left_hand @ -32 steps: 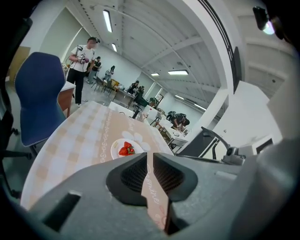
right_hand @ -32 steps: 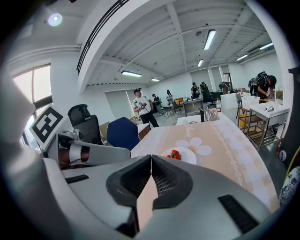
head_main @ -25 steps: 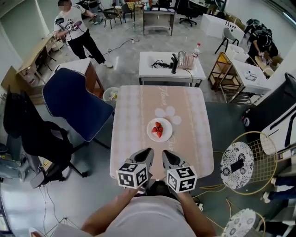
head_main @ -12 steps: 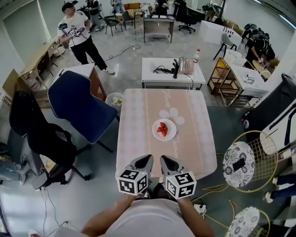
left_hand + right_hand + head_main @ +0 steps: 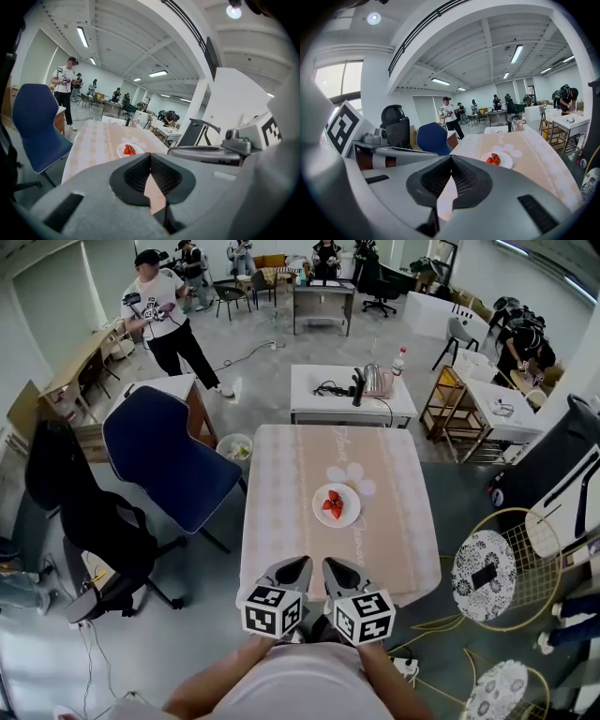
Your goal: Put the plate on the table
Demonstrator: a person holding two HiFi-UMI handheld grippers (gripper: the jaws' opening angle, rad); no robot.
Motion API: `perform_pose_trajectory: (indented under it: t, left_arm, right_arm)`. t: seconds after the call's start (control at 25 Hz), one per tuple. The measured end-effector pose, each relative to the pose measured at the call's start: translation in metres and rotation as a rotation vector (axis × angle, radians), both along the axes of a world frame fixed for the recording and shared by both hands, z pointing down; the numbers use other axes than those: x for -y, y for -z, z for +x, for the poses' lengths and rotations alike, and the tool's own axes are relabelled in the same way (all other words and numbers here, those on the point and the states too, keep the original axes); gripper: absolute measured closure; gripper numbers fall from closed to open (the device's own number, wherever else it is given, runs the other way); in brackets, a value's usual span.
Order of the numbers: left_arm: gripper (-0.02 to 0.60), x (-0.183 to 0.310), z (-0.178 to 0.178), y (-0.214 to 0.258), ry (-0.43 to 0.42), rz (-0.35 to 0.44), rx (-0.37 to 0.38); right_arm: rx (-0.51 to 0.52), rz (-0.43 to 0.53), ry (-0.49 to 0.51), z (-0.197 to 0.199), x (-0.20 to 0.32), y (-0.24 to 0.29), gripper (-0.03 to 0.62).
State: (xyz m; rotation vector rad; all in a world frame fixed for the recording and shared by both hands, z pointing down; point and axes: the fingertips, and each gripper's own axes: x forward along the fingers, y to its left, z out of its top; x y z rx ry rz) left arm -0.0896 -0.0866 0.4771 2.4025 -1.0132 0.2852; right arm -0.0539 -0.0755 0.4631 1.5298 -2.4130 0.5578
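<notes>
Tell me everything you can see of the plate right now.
The plate is small, round and plain white; material unclear. It lies flat near the middle of the table, on the pinkish cloth, beside a white flower print. Red strawberries sit on it. The left tool and right tool, both shut, are clear of it at the near edge.

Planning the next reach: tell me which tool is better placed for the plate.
Right, narrowly. The plate sits almost straight ahead of the right tool; the left tool is offset further left. Both are shut and empty, by the table's near edge.
</notes>
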Motion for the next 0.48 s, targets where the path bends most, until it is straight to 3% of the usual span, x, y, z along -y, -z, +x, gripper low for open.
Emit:
perform_pose_trajectory:
  t: [0.48]
  left_arm:
    - [0.575,-0.001,-0.0061,-0.0003,0.013,-0.002,0.005]
  right_arm:
    - [0.002,0.004,0.003,-0.0047,-0.0026,0.0013,0.589]
